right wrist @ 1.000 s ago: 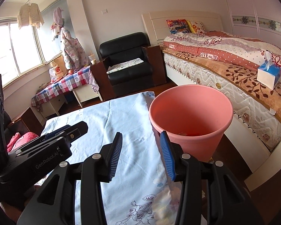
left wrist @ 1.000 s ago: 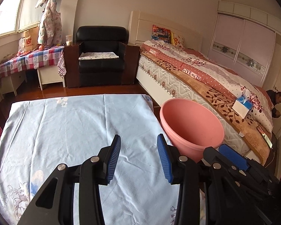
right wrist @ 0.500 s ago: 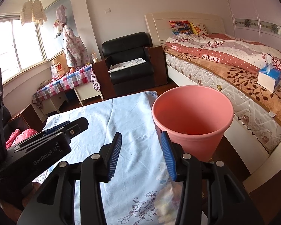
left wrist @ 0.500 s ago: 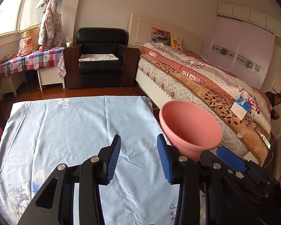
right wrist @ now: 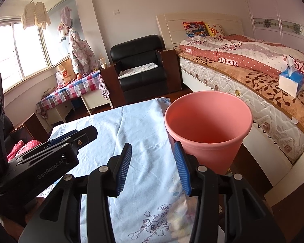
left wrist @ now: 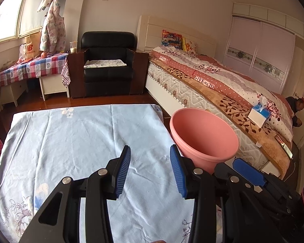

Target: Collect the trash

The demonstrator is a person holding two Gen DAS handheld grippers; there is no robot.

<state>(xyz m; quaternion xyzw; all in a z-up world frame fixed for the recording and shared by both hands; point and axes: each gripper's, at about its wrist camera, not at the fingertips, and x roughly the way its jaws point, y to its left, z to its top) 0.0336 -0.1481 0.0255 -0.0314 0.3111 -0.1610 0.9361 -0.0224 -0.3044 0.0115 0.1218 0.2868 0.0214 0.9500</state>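
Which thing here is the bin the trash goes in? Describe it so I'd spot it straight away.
Find the big bed along the right wall. In the gap between its side and the table with the pale blue floral cloth stands the bin, close to the table's corner. It is a plain salmon-pink plastic tub, round and open-topped, narrower toward the bottom, and the only such container in view.

Left gripper (left wrist: 150, 170) angled downward, blue pads apart, nothing between. Right gripper (right wrist: 152, 167) likewise tilted down, jaws parted and empty, sitting at about four o'clock of the left.
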